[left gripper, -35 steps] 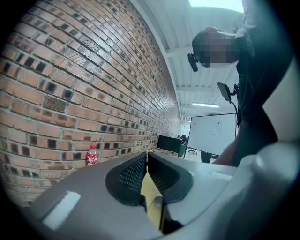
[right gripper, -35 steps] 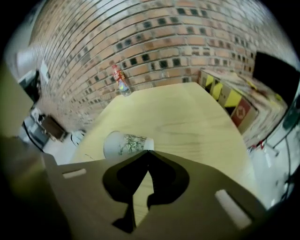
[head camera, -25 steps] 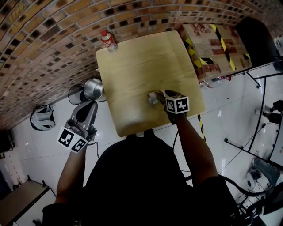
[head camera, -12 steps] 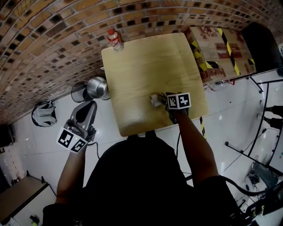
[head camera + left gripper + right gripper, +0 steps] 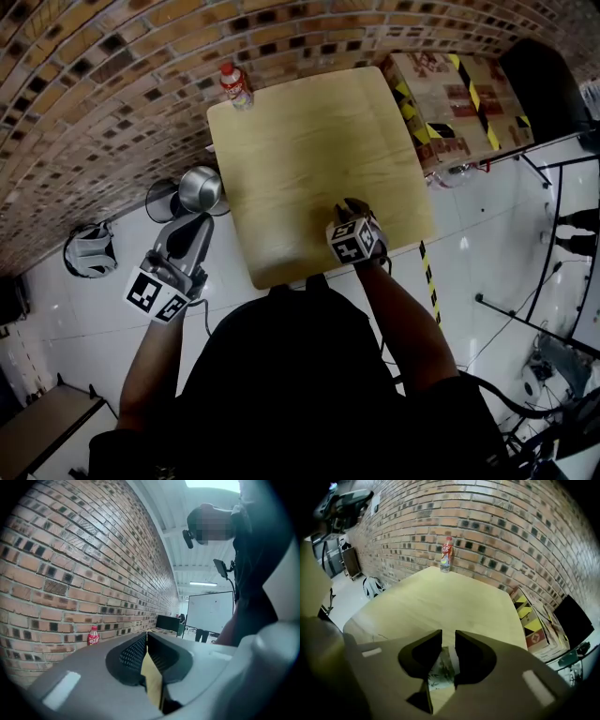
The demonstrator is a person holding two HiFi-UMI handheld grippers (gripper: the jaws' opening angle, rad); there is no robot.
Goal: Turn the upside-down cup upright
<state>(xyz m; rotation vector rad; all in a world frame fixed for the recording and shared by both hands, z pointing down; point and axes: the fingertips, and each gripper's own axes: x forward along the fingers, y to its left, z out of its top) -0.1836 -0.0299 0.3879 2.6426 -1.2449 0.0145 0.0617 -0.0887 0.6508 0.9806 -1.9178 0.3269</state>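
Grabbing One Cup on One Table

On the floor at the far left lies one white and grey helmet (image 5: 91, 251). Next comes the left gripper (image 5: 195, 223), held out over the floor, off the table's left side. Its two jaws are together and nothing is between them. Just past it sits one shiny metal pot (image 5: 198, 189) on the floor, close to the table's edge.

One wooden table (image 5: 300, 141) stands against the brick wall. One small bottle (image 5: 233, 86) stands upright at its far left corner. It has a red cap and a red label with white writing, too small to read.

The right gripper (image 5: 448, 640) points down at the table near the front edge, right of the middle. Its jaws have just been closing, and now they pinch the one cup (image 5: 440, 671), which has green leaves drawn on it. I cannot tell which way up the cup is.

At the far right sits one cardboard box (image 5: 459, 103) with yellow and black striped tape. Its red print is too small to read.
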